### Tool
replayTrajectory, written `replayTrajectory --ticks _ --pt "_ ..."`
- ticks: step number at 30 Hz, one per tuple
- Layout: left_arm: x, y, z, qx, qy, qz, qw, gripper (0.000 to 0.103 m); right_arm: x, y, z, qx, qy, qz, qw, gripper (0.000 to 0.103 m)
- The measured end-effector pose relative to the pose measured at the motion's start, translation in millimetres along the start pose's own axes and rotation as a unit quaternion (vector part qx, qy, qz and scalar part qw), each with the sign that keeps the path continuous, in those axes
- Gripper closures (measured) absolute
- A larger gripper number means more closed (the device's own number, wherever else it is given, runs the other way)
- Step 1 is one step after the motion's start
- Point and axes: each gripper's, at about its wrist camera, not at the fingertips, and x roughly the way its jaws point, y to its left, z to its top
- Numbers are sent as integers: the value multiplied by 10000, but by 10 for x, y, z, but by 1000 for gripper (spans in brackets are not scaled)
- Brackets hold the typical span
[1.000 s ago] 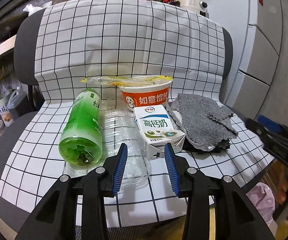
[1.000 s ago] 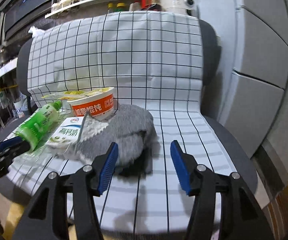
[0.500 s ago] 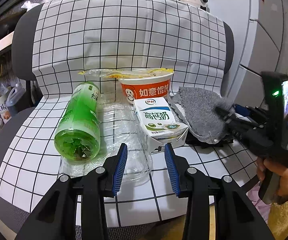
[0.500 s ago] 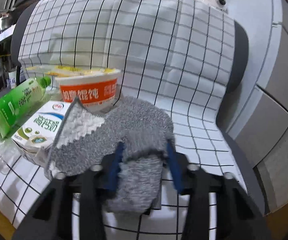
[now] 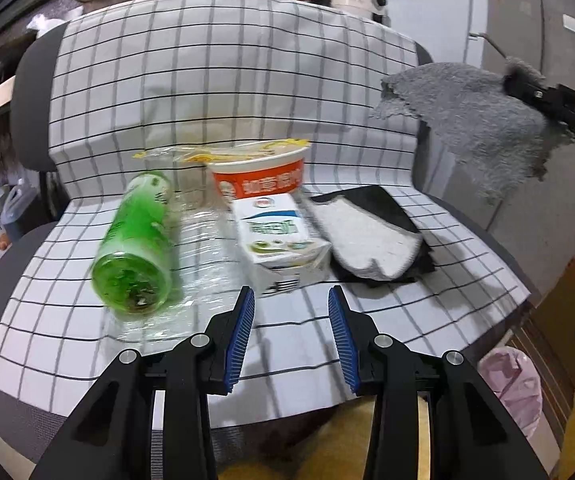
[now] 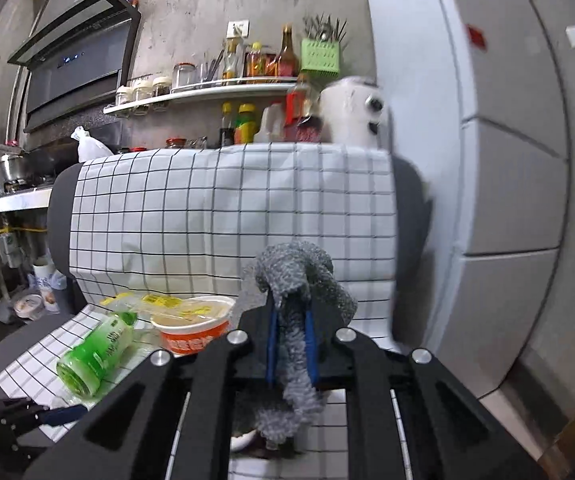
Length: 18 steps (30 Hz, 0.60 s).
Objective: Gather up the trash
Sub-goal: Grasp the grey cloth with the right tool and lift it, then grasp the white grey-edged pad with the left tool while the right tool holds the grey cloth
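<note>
Right tongs [image 6: 290, 344] pinch a fuzzy grey cloth [image 6: 299, 280]; left tongs [image 5: 291, 332] gape at a boxy milk carton [image 5: 281, 240] at 12 o'clock

I am working in a lived-in home kitchen. Behind the chair draped in a black-gridded white cloth [image 6: 227, 208], a long white wall shelf [image 6: 207, 94] carries glass spice jars [image 6: 143, 92] and tall sauce bottles [image 6: 287, 52], beside a green plastic utensil holder [image 6: 321, 54]. A dark glass range hood [image 6: 75, 68] hangs over a steel cooking pot [image 6: 9, 166] on the counter. A tall pale grey fridge [image 6: 487, 140] stands to my right, with a white electric cooker [image 6: 353, 114] beside it.
</note>
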Motion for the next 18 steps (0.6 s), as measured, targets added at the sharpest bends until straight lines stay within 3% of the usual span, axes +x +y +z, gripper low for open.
replayTrajectory --ticks 3,8,18 --pt "33 -109 28 26 -32 -205 9998 55 -133 -191 -125 -5 176 -262 9995 92" --pt "224 -313 76 -50 106 -478 9988 55 -248 -382 -489 87 456 -564 9973 92" --pt "753 -548 129 -401 427 -134 9982 57 -225 -526 -839 345 665 -589 9954 92"
